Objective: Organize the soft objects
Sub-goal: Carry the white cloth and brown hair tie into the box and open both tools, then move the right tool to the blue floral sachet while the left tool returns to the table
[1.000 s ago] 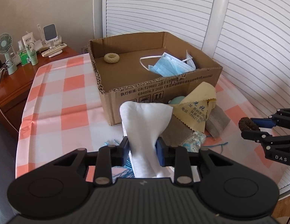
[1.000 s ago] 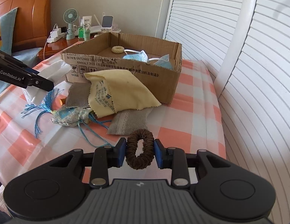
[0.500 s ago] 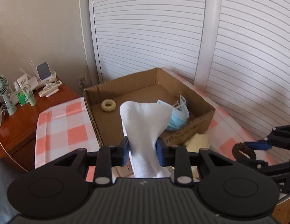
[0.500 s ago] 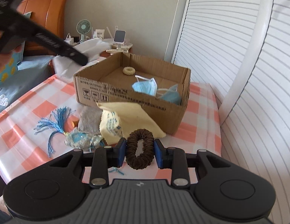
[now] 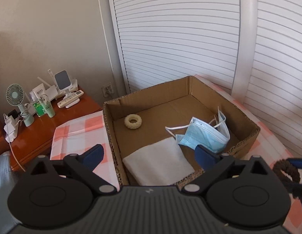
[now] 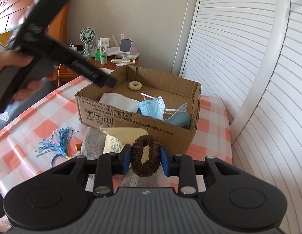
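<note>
Left gripper (image 5: 149,155) over cardboard box (image 5: 246,117), jaws opening, nothing between; white cloth (image 5: 158,163) lies flat inside near front wall (beside blue masks (image 5: 204,136)). Right gripper (image 6: 145,159) clamps brown scrunchie (image 6: 145,156) short of box, likely next in.

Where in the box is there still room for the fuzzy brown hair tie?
In the cardboard box, bare floor lies behind the white cloth, between the cream ring and the blue masks. The near side is crowded. The right gripper holds the brown scrunchie.
</note>
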A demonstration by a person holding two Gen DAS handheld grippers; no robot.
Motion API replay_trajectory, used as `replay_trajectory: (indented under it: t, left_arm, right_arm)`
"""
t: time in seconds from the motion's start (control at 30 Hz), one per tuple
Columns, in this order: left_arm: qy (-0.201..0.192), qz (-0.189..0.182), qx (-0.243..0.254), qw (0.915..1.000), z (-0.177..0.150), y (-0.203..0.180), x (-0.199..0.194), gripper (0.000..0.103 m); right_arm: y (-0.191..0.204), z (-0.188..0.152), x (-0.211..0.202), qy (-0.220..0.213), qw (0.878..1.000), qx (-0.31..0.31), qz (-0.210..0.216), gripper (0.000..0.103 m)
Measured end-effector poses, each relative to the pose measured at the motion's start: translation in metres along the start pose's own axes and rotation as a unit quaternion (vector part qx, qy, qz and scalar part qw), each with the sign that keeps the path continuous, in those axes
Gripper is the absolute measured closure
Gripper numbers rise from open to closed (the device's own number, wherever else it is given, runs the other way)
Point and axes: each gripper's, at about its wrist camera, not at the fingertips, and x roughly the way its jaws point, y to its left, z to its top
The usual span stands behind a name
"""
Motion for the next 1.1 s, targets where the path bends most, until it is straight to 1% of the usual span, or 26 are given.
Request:
replay_trajectory:
  t: [0.1, 0.17, 0.23, 0.3, 0.37, 0.47, 0.5, 0.57, 0.6, 0.63, 0.73, 0.8, 0.87, 1.0, 1.1]
  left_arm:
    - [-0.007, 0.016, 0.012, 0.9998, -0.013, -0.005, -0.025, 0.003]
    - [-0.008, 0.021, 0.019, 0.9996, -0.023, -0.008, -0.039, 0.003]
    - [-0.007, 0.02, 0.015, 0.9997, -0.032, -0.009, -0.051, 0.003]
    - [-0.009, 0.015, 0.01, 0.9998, -0.042, -0.011, -0.061, 0.003]
    - [-0.019, 0.021, 0.007, 0.9996, -0.051, -0.012, -0.068, 0.003]
    - [-0.013, 0.026, 0.002, 0.9996, -0.063, -0.014, -0.072, 0.003]
    - [-0.011, 0.025, -0.001, 0.9996, -0.067, -0.014, -0.073, 0.003]
    - [-0.005, 0.021, -0.009, 0.9997, -0.074, -0.011, -0.073, 0.003]
    - [-0.001, 0.02, -0.011, 0.9998, -0.076, -0.011, -0.073, 0.003]
    - [0.003, 0.019, -0.01, 0.9998, -0.078, -0.01, -0.072, 0.003]
    - [0.014, 0.021, -0.014, 0.9996, -0.084, -0.007, -0.072, 0.003]
    - [0.018, 0.026, -0.016, 0.9994, -0.088, -0.006, -0.073, 0.003]
    - [0.019, 0.026, -0.018, 0.9993, -0.088, -0.003, -0.073, 0.003]
    - [0.019, 0.029, -0.024, 0.9991, -0.088, -0.001, -0.073, 0.003]
    - [0.017, 0.031, -0.03, 0.9989, -0.088, 0.002, -0.074, 0.003]
  right_arm:
    - [-0.008, 0.014, 0.007, -0.005, 1.0, 0.008, 0.004, 0.067]
    - [-0.013, 0.027, 0.015, -0.009, 1.0, 0.009, 0.007, 0.067]
    - [-0.019, 0.043, 0.026, -0.009, 1.0, 0.013, 0.01, 0.067]
    - [-0.025, 0.06, 0.043, -0.007, 1.0, 0.017, 0.016, 0.067]
    - [-0.029, 0.078, 0.063, -0.005, 1.0, 0.012, 0.012, 0.067]
    - [-0.036, 0.103, 0.094, 0.002, 1.0, 0.009, -0.006, 0.066]
    - [-0.039, 0.112, 0.106, 0.005, 1.0, 0.009, -0.011, 0.063]
    - [-0.045, 0.127, 0.126, 0.0, 0.999, 0.023, -0.03, 0.047]
    - [-0.048, 0.132, 0.134, -0.002, 0.999, 0.027, -0.035, 0.019]
    - [-0.051, 0.135, 0.142, 0.003, 0.999, 0.031, -0.032, 0.001]
    - [-0.056, 0.136, 0.153, 0.013, 0.998, 0.049, -0.026, 0.0]
    - [-0.055, 0.132, 0.155, 0.021, 0.998, 0.047, -0.028, 0.0]
    - [-0.054, 0.126, 0.151, 0.021, 0.998, 0.043, -0.029, 0.0]
    - [-0.05, 0.115, 0.144, 0.035, 0.998, 0.044, -0.034, 0.0]
    - [-0.046, 0.103, 0.128, 0.037, 0.997, 0.043, -0.043, 0.0]
